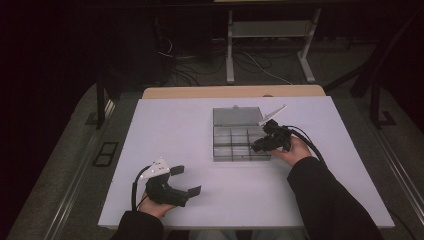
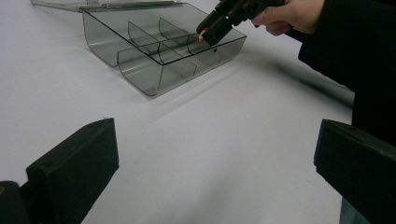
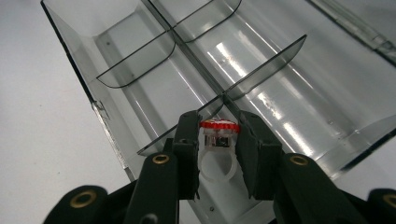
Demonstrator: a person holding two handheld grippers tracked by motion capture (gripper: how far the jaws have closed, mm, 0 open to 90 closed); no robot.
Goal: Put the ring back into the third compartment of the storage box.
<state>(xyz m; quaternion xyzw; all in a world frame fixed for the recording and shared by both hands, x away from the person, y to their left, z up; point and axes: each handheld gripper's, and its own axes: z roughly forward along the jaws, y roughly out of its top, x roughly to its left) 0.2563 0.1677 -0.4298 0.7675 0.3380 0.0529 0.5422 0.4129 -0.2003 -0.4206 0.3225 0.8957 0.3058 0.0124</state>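
The ring (image 3: 215, 156) is gripped between the closed jaws of the right gripper (image 3: 218, 140), its white band toward the gripper body and its red top (image 3: 219, 125) at the jaw tips. The band's opening is seen face-on in the right gripper view, so the ring's axis is judged to run along the jaws. Directly beyond the tips lies the box (image 3: 107, 135), with a cross divider (image 3: 266, 58) meeting the long centre wall just ahead of the red top. The compartment nearest the tips is judged the likely target; which side of the centre wall the ring hangs over cannot be told. That divider edge is the one obstruction noted, and a small shift to either side is judged necessary before release.

The left gripper (image 1: 186, 180) is held well apart from the box (image 1: 240, 142), jaws wide open and empty over bare table (image 1: 170, 130). The right hand (image 1: 295, 150) is plainly the nearer. Beyond the box, its open lid (image 1: 237, 116) lies flat.
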